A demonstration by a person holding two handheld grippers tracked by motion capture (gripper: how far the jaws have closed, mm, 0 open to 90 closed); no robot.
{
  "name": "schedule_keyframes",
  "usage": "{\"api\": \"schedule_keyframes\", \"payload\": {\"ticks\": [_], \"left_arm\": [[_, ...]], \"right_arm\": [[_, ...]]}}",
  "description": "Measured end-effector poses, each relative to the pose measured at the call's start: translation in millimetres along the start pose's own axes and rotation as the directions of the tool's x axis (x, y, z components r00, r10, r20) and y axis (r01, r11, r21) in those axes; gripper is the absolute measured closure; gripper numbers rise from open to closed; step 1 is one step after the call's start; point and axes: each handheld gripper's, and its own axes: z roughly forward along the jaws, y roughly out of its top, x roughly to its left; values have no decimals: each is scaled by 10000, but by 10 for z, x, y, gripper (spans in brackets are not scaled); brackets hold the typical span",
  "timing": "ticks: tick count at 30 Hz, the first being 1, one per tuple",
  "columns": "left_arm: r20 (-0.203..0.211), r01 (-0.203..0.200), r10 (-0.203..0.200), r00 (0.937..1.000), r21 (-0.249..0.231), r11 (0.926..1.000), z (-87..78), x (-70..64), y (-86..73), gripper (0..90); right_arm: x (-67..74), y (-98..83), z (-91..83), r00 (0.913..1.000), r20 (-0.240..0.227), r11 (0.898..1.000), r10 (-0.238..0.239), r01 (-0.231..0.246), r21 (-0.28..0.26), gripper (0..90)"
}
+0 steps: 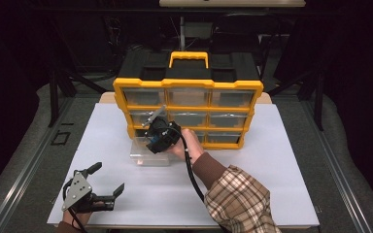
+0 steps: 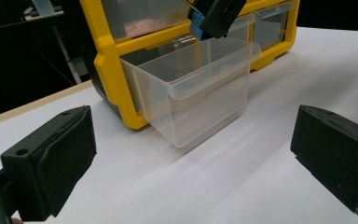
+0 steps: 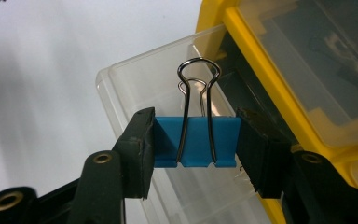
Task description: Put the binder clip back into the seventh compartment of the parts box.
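Observation:
A blue binder clip [image 3: 196, 140] with silver wire handles is clamped between the jaws of my right gripper [image 3: 196, 145], handles pointing up. It hangs just above the open top of a clear plastic drawer [image 3: 135, 88] pulled out of the bottom-left slot of a yellow and black organizer [image 1: 189, 87]. In the high view the right gripper [image 1: 153, 141] hovers over that drawer [image 1: 148, 154]. My left gripper [image 1: 108, 178] rests near the table's front left, open and holding nothing. In its own view the left gripper [image 2: 191, 158] faces the drawer [image 2: 200, 88], with the clip [image 2: 196, 23] above it.
The organizer has three rows of clear drawers and a yellow carry handle [image 1: 188, 58] on top. It stands at the back middle of a white table [image 1: 272, 184]. A plaid sleeve [image 1: 238, 199] comes in from the bottom right. Dark floor and stands surround the table.

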Motion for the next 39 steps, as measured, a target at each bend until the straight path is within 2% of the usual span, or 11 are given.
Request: {"api": "schedule_keyframes", "payload": {"ticks": [7,12,18,22,25,39], "left_arm": [[11,11,-11,10000,-2,10000,-4,3,-4,1],[-31,19,-18,10000,82,10000,10,1,-8,1],[0,-55,55,10000,114,9999,10,-14,-4,0],[1,-40,40,10000,111,9999,11,-8,-6,1],[40,-68,67,10000,105,9999,11,-19,-4,0],[34,-75,74,10000,146,9999,19,-26,-4,0]], "right_arm": [[-31,-63,-112,9990,123,9989,427,-424,-202,180],[-17,-159,-261,9988,252,9964,411,-391,-755,79],[-25,-326,-399,9987,279,9952,426,-400,-893,20],[-75,-463,-487,9973,341,9929,656,-618,-1018,3],[-96,-568,-546,9956,385,9902,853,-804,-1139,0],[-129,-1065,-774,9895,856,9853,1161,-1038,-1360,0]]}}
